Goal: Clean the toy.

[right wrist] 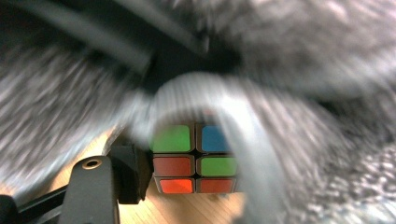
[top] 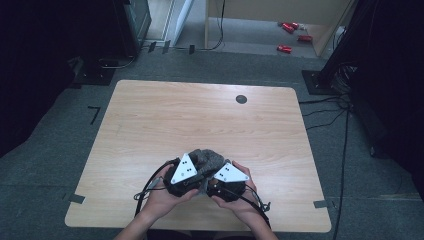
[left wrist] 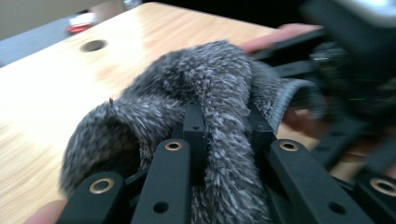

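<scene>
Grey fuzzy sock (top: 206, 159) bunched near the front of the wooden bench (top: 150, 120), caught between both hands. On the left, left gripper (top: 187, 179) with fingers (left wrist: 194, 122) clamped on a thick fold of the fuzzy fabric (left wrist: 219, 93), a firm pinch. Moving right, right gripper (top: 221, 186) holding a colour cube (right wrist: 195, 158) against its near finger (right wrist: 128, 172); far finger lost behind cloth, so the squeeze itself cannot be told for sure. Ribbed cuff (right wrist: 205, 95) arched over the cube's top, upper rows veiled, lower stickers bare. Looks like about halfway: opening stretched and started over the cube, most of the cube not yet inside. Left to do, by this reading: pulling the cuff down and releasing.
</scene>
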